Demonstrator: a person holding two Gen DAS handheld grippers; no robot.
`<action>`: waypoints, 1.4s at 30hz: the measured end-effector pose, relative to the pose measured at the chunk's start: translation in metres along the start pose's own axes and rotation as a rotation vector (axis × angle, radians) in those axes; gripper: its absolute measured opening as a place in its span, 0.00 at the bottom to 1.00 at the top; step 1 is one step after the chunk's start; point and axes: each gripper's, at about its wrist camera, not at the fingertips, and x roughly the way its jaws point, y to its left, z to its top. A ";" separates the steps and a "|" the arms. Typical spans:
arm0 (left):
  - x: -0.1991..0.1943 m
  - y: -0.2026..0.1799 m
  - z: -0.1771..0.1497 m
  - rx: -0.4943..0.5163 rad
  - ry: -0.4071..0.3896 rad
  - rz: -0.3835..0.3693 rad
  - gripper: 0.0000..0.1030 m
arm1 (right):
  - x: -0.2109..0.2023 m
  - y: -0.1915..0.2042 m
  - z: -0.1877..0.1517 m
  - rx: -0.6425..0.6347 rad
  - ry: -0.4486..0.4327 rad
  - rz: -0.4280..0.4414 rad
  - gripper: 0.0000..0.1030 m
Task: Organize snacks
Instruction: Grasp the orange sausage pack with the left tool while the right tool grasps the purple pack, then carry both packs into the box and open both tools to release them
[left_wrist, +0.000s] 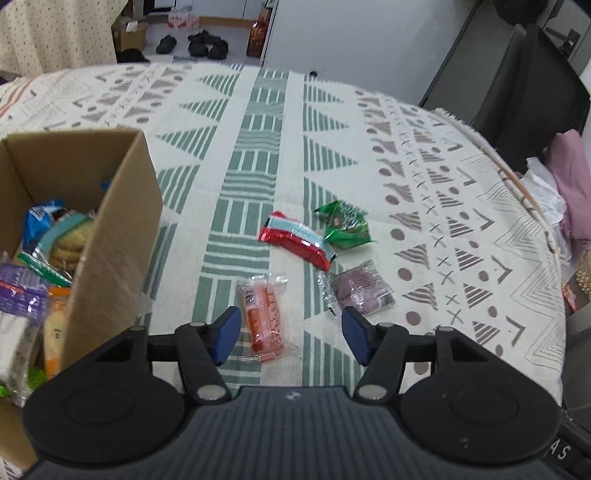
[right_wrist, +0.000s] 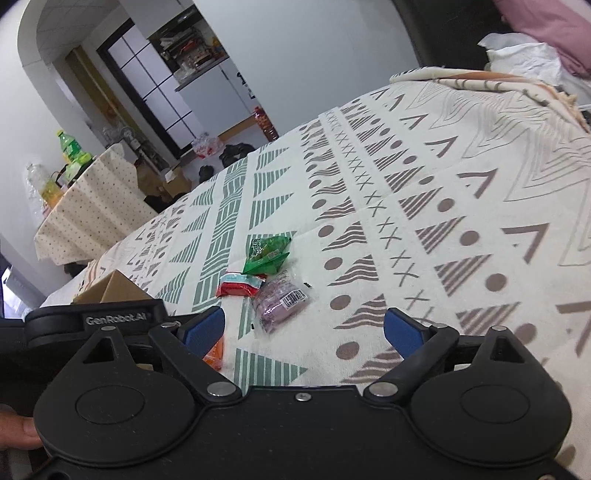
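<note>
Several snack packets lie on the patterned tablecloth (left_wrist: 258, 129): an orange-red packet (left_wrist: 263, 317), a red and pale blue packet (left_wrist: 297, 240), a green packet (left_wrist: 345, 223) and a purple packet (left_wrist: 360, 291). My left gripper (left_wrist: 290, 334) is open and empty, just above the orange-red packet. A cardboard box (left_wrist: 110, 236) at the left holds several snacks. In the right wrist view my right gripper (right_wrist: 303, 332) is open and empty, short of the purple packet (right_wrist: 282, 301), red packet (right_wrist: 240, 284) and green packet (right_wrist: 266, 254). The orange-red packet (right_wrist: 216, 352) peeks out behind its left finger.
The box corner (right_wrist: 110, 290) and the left gripper body (right_wrist: 92, 319) show at the left of the right wrist view. A dark chair (left_wrist: 517, 81) and pink and white cloth (left_wrist: 561, 192) sit beyond the table's right edge. A side table with bottles (right_wrist: 74, 155) stands far off.
</note>
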 end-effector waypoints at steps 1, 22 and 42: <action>0.005 0.001 0.000 -0.006 0.012 0.005 0.57 | 0.003 -0.001 0.001 0.000 0.003 0.003 0.90; 0.023 0.011 0.014 -0.018 -0.043 0.132 0.20 | 0.058 0.008 0.009 -0.113 0.025 0.059 0.89; 0.014 0.023 0.016 -0.037 -0.048 0.111 0.20 | 0.073 0.035 -0.001 -0.323 0.036 -0.027 0.39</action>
